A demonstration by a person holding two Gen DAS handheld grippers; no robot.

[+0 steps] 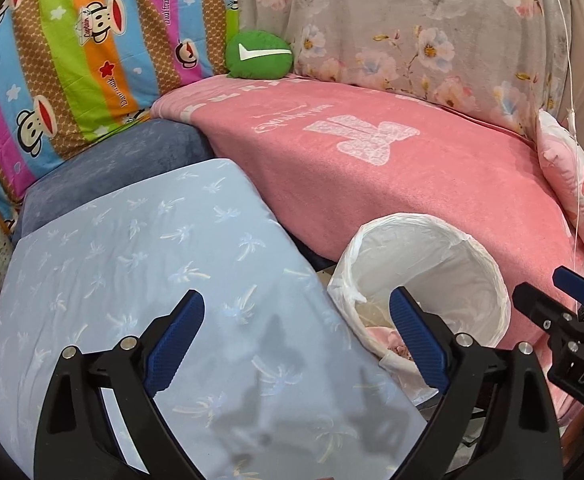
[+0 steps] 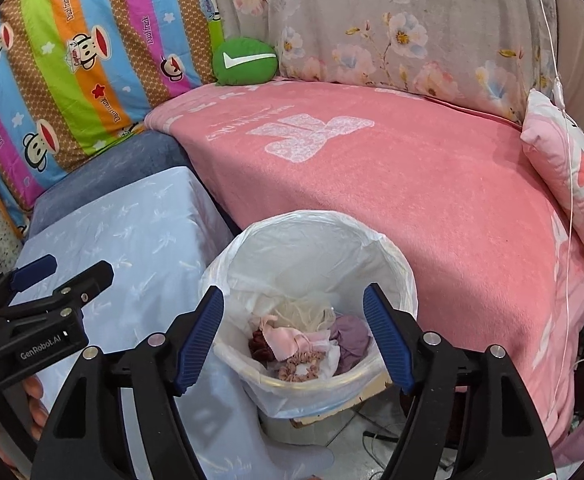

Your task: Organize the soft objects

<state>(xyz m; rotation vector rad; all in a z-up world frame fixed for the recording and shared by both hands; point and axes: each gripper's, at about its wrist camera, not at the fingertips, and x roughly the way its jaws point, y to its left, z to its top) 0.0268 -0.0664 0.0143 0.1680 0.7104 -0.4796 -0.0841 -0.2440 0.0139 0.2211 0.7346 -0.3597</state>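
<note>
A white-lined bin (image 2: pixel 379 248) stands between a pale blue cushion (image 2: pixel 140 224) and a pink blanket (image 2: pixel 431 184). Inside it lie several soft items (image 2: pixel 303 340): pink, purple, cream and dark red scrunchies and cloth. My right gripper (image 2: pixel 293 332) hangs open just above the bin's mouth, nothing between its fingers. My left gripper (image 1: pixel 295 340) is open over the blue cushion (image 1: pixel 140 256), left of the bin (image 1: pixel 475 248), empty. A green round plush (image 1: pixel 259 54) with a white tick rests at the back of the blanket; it is also the green plush (image 2: pixel 245 61) in the right wrist view.
A striped monkey-print quilt (image 1: pixel 72 52) stands at the left back, a floral grey cover (image 1: pixel 431 28) behind. A pink pillow (image 2: pixel 567 176) leans at the blanket's right end, with a thin white cord (image 2: pixel 567 184) hanging before it. A dark blue cushion (image 1: pixel 112 168) lies under the pale one.
</note>
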